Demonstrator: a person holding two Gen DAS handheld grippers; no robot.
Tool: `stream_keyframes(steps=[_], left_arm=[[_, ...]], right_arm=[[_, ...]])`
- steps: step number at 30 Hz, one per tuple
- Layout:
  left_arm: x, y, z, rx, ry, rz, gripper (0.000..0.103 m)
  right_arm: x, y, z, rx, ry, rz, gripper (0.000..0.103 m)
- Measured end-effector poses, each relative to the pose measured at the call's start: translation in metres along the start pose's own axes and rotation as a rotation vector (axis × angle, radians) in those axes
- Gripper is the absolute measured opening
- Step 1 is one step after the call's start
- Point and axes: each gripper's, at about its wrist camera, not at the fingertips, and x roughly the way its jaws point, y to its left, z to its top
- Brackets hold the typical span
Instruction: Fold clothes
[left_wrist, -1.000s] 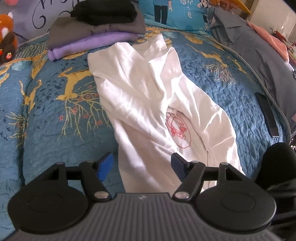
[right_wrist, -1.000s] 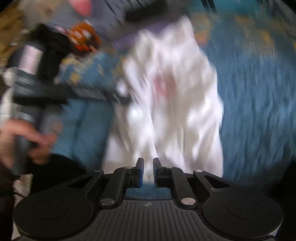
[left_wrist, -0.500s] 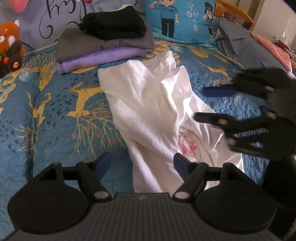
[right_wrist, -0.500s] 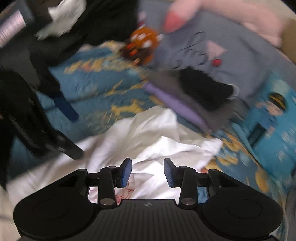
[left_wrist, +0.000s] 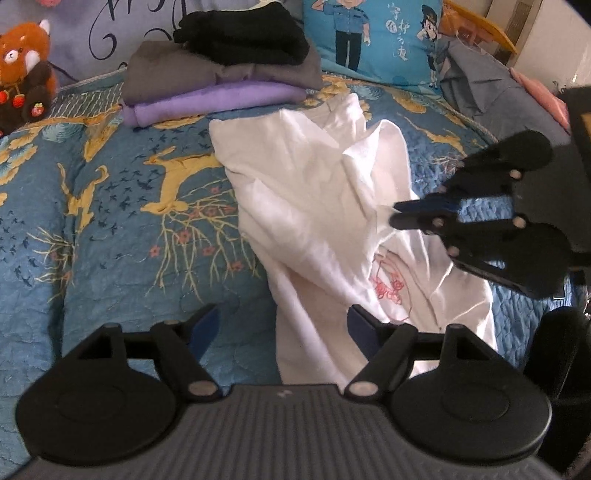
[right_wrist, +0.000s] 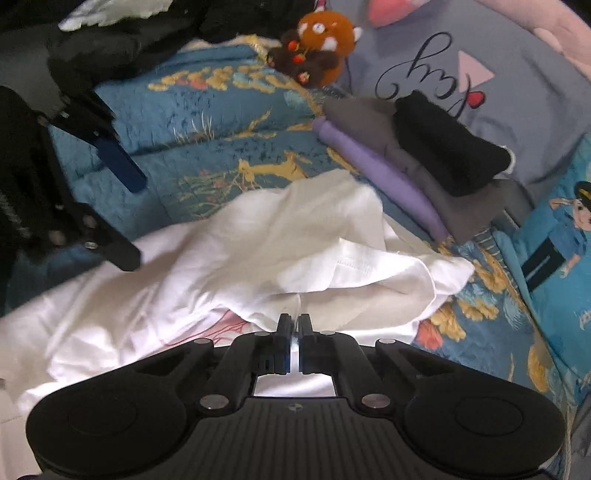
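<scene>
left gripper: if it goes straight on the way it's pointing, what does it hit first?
Most likely the white T-shirt: the open left gripper points along the bed, and the shirt's near edge lies just beyond its fingertips. Depth is unclear; aimed lower, it might meet the blue quilt first.

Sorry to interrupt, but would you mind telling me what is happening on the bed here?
A person is folding clothes with a handheld gripper in each hand. The right gripper is shut on a fold of the crumpled white shirt on the blue quilt. The left gripper is open, near the shirt's edge. A stack of folded clothes sits behind.
</scene>
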Motion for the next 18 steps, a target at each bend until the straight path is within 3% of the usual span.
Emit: stream_keyframes(steps=[5,9,10,13,18], left_arm=[[0.001,-0.004,0.002,0.007,-0.007,-0.009,0.080],[0.002,-0.009,0.003,0.012,-0.001,-0.007,0.080],[0.002,-0.010,0.003,0.014,-0.004,-0.008,0.080],[-0.001,-0.011,0.003,0.020,-0.011,-0.013,0.082],[0.001,-0.011,0.004,0.023,-0.002,-0.008,0.082]], right_arm=[[-0.021,-0.005,-0.012,0.108,-0.072,-0.089,0.006],[0.011,-0.011,-0.035,0.210,0.112,-0.100,0.011],[0.012,-0.011,-0.039,0.220,0.118,-0.105,0.011],[0.001,-0.015,-0.042,0.283,0.047,-0.082,0.011],[0.004,-0.016,-0.029,0.227,-0.020,-0.028,0.026]])
